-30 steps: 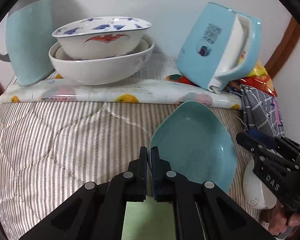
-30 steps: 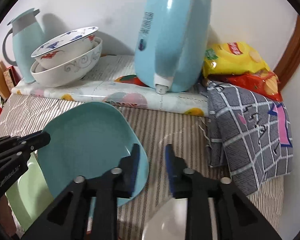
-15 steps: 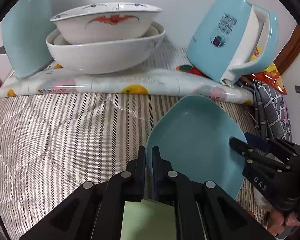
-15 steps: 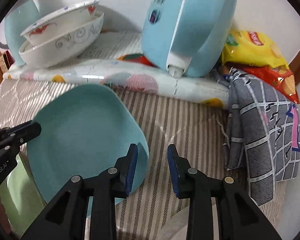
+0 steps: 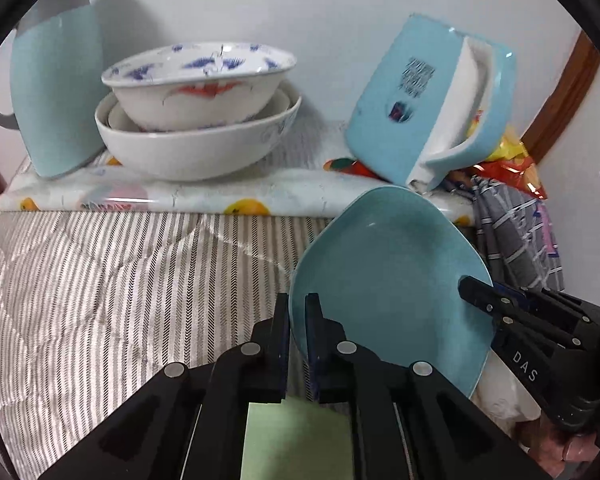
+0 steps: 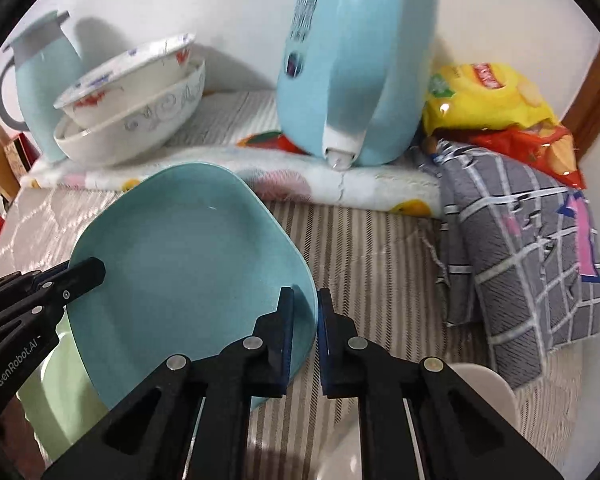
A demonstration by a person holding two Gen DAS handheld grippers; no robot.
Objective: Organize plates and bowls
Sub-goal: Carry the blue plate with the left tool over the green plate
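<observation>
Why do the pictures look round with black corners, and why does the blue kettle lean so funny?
Both views come through a fisheye lens, so a black ring frames each picture and things near the edges bend. In the left wrist view the blue kettle tilts and looks slightly smeared. In the right wrist view it looms large, and the thermos casts a soft grey shadow on the wall.

A light blue electric kettle (image 6: 356, 60) stands at twelve o'clock on a fruit-printed mat (image 6: 380, 188), which lies over a striped quilted cover (image 5: 100, 280). At ten o'clock a pale blue thermos jug (image 5: 56, 96) with a grey handle stands against the white wall (image 5: 300, 0). At two o'clock lie yellow and red snack bags (image 6: 492, 100), with a grey checked cloth (image 6: 520, 248) just below them.
</observation>
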